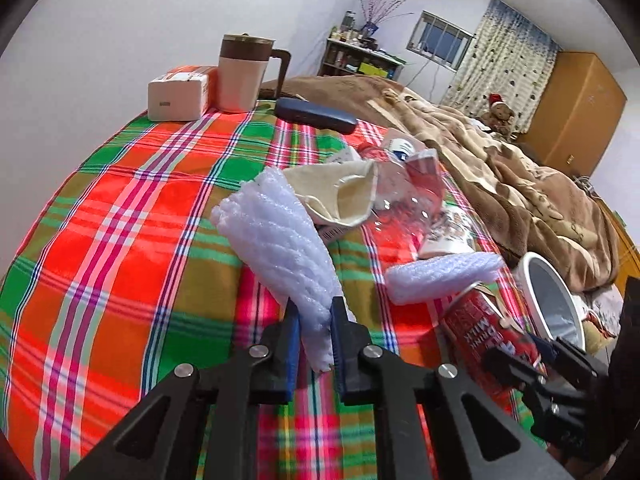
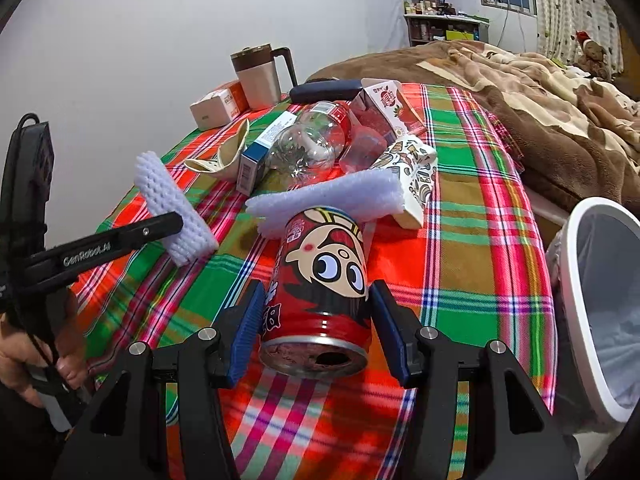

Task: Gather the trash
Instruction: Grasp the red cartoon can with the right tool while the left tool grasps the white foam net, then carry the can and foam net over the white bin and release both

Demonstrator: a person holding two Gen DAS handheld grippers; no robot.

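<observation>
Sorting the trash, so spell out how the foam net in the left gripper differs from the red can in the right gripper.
1. The foam net is white, soft mesh; the red can is rigid printed metal.
2. The left gripper is shut on the net's end, so it is squeezed thin; the right gripper spans the can's full width.
3. The net juts up off the plaid cloth; the can points away, opened top toward the camera.
Both are held.

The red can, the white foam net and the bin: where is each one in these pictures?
red can (image 2: 320, 280): right wrist view, on its printed side.
white foam net (image 1: 280, 240): left wrist view, on its ribbed middle.
bin (image 2: 576, 280): right wrist view, on its white rim.
</observation>
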